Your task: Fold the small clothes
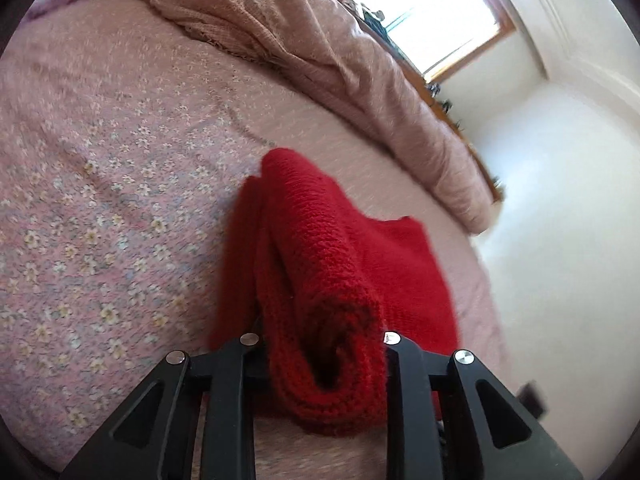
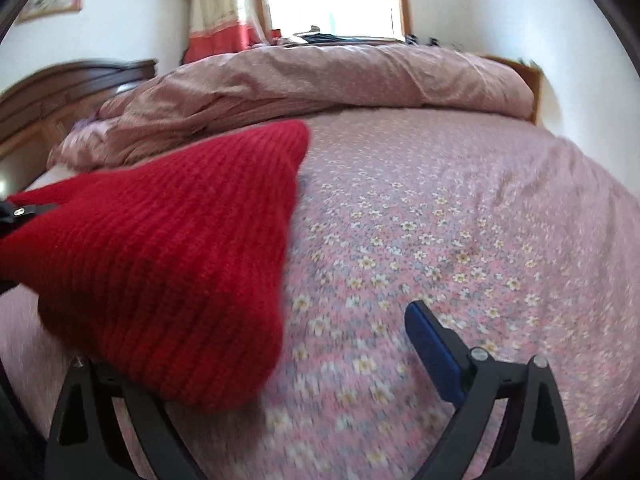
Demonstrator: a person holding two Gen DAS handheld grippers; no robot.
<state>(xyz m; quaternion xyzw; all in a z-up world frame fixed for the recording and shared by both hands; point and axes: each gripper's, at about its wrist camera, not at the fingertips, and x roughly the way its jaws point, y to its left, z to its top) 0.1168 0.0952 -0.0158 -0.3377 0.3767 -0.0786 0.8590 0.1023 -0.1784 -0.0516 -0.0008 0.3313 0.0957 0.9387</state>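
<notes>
Left tool (image 1: pixel 320 344) clenched on bunched red knitted garment (image 1: pixel 320 280), lifted over pink floral bed sheet (image 1: pixel 100 200) for folding; right tool (image 2: pixel 280 344) released, near right.

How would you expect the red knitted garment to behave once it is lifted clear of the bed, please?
Probably floppy: the red knitted garment sags in folds from the left tool. The chunky ribbed knit should grip, not slip. Its loose layers may well unfold over the bed.

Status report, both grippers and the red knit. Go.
Left gripper shut on red knit, lifted off the floral sheet. Right gripper open, knit draped over its left finger. Quilt bunched beyond, clear.
</notes>
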